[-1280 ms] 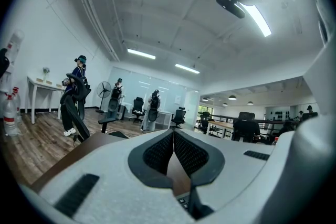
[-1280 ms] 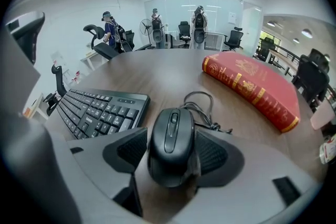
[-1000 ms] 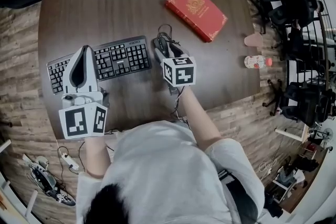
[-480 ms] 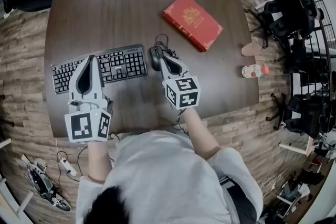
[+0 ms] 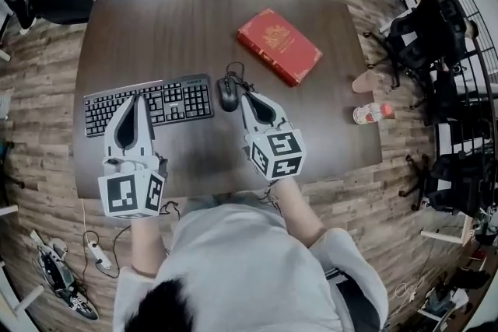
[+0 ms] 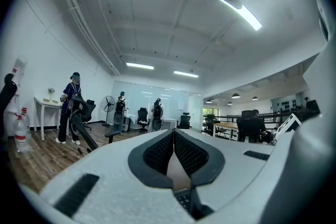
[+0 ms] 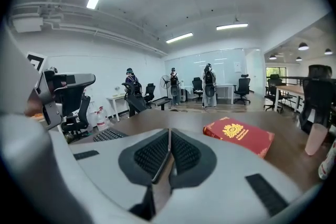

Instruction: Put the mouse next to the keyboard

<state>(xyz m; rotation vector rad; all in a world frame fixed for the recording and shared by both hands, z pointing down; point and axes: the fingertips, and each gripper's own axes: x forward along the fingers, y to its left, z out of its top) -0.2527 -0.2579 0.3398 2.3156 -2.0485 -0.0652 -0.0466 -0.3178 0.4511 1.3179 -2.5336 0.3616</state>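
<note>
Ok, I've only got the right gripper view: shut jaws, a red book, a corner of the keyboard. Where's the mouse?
Observer: The mouse lies on the table, just off the right end of the keyboard, with a narrow gap between them.
Operator: Is the right gripper on it?
Observer: No. In the head view the right gripper sits just to the mouse's right, with nothing in it.
Operator: And the left one?
Observer: The left gripper is over the middle of the keyboard, jaws together and empty.
</note>
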